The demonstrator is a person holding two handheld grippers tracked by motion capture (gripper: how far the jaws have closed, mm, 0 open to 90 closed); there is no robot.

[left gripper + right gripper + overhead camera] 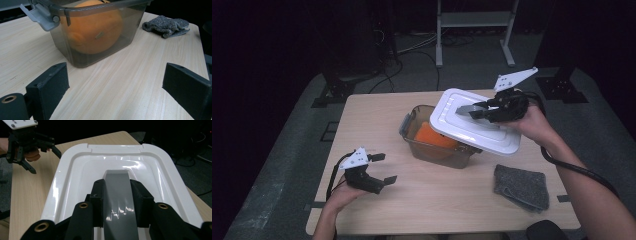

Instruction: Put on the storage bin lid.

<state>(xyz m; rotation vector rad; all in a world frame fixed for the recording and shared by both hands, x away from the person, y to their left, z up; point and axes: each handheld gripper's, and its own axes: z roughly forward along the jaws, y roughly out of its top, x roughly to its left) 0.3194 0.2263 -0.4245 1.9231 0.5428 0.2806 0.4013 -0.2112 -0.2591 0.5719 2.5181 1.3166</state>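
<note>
The white lid [476, 121] is held above the worktop [437, 195], tilted, over the right part of the smoky clear container [432, 145]. It is gripped by its grey centre handle [119, 202]: the right tongs [482, 111] are clamped on that handle, one pad on each side, as seen in the right gripper view.

The container is seen open on the worktop, mid-table, with an orange round object [93, 30] inside. A grey latch [37, 15] is seen hanging at its near end in the left gripper view.

The left tongs [381, 169] are held apart, nothing between the pads, low over the near left part of the worktop and pointed toward the container. They are also seen far off in the right gripper view, beyond the lid's edge.

A grey cloth [521, 186] is seen lying crumpled at the near right of the worktop, well apart from the container.
</note>
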